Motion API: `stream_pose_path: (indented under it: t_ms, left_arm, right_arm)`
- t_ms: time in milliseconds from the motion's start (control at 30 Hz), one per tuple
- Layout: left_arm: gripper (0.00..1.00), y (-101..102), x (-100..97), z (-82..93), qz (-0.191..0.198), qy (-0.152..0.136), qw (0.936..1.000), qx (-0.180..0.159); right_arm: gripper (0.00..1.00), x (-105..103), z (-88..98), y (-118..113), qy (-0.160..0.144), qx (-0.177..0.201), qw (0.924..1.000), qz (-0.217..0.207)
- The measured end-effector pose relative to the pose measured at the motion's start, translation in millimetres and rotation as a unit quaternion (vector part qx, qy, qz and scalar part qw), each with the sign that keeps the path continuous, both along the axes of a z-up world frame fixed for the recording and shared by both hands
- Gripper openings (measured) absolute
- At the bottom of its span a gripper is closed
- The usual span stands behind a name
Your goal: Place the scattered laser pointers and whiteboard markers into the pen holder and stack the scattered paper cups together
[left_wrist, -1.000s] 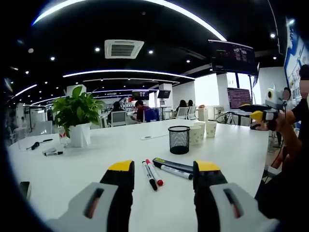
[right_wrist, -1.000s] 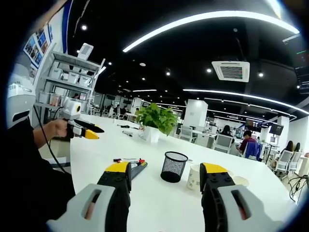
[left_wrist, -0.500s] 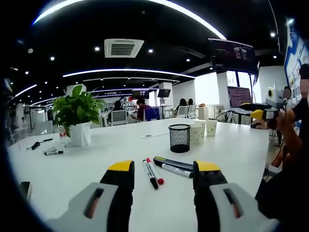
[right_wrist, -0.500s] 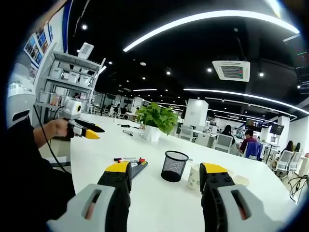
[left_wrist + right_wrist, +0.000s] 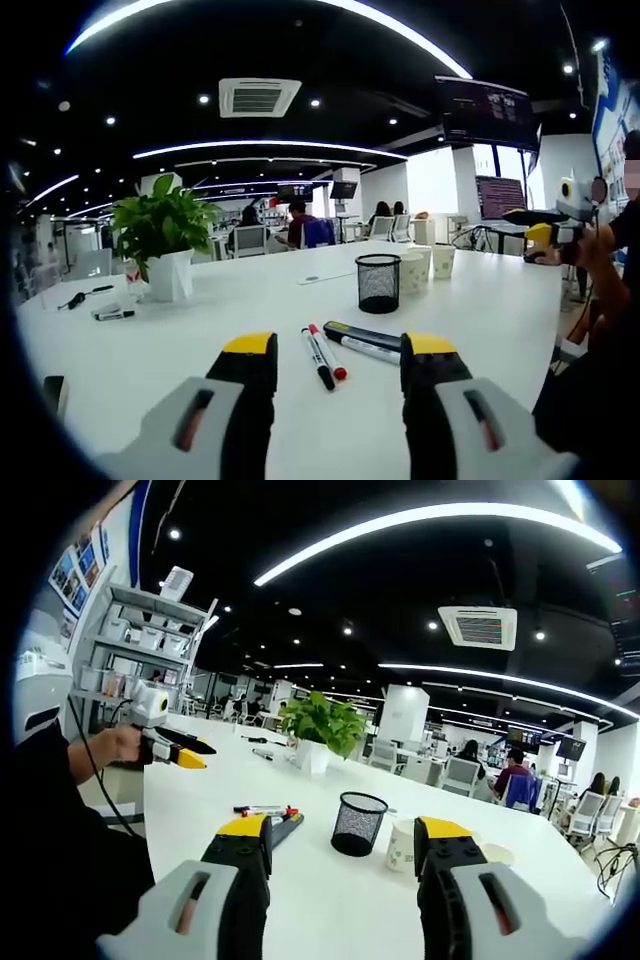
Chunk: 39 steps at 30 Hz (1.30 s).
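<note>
On the white table (image 5: 200,330) lie a black marker (image 5: 318,360), a red-capped marker (image 5: 328,352) and a black-and-white marker (image 5: 365,343), just beyond my left gripper (image 5: 340,350), which is open and holds nothing. Behind them stands the black mesh pen holder (image 5: 378,283), with paper cups (image 5: 410,272) beside it. My right gripper (image 5: 345,830) is open too, with the pen holder (image 5: 358,823) and a paper cup (image 5: 403,845) seen between its jaws. The markers (image 5: 265,810) lie left of the holder, and a hand holds the left gripper (image 5: 178,751) above the table edge. The right gripper (image 5: 540,233) hangs at the far right.
A potted plant (image 5: 165,240) in a white pot stands at the back left, with a small marker (image 5: 110,314) and a black cable item (image 5: 80,297) near it. A shelf unit (image 5: 130,650) stands beyond the table. People sit at desks far behind.
The left gripper view has shifted very slightly. Markers, holder and cups lie as before, and both grippers stay open.
</note>
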<state>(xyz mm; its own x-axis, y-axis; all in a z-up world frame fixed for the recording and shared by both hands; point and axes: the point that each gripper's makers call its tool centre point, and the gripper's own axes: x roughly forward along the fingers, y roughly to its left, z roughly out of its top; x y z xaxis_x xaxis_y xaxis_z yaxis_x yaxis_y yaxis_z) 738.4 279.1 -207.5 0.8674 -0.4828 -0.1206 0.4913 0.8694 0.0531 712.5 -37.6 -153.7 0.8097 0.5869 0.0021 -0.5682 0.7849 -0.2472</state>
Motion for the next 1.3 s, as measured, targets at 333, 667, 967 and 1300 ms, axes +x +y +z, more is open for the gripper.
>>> stream_pose_path:
  t_ms: [333, 667, 967, 1300]
  left_arm:
    - [0.52, -3.2, 12.3, 6.9, -0.004, 0.006, 0.9998, 0.020]
    - [0.52, -14.4, 19.4, -0.6, -0.018, 0.024, 0.9994, 0.019]
    - [0.52, -18.3, 21.4, 2.6, -0.024, 0.021, 0.9991, 0.026]
    - [0.52, -19.7, 23.8, -0.6, -0.025, 0.028, 0.9990, 0.024]
  right_arm:
    - [0.59, -0.1, -3.0, 1.0, 0.002, 0.003, 1.0000, 0.004]
    - [0.59, -1.9, 0.2, -4.4, -0.003, 0.006, 1.0000, 0.001]
    - [0.59, -1.5, -0.9, -2.9, -0.003, 0.008, 1.0000, 0.003]
    - [0.59, -0.8, -2.4, -4.9, 0.001, 0.010, 1.0000, 0.000]
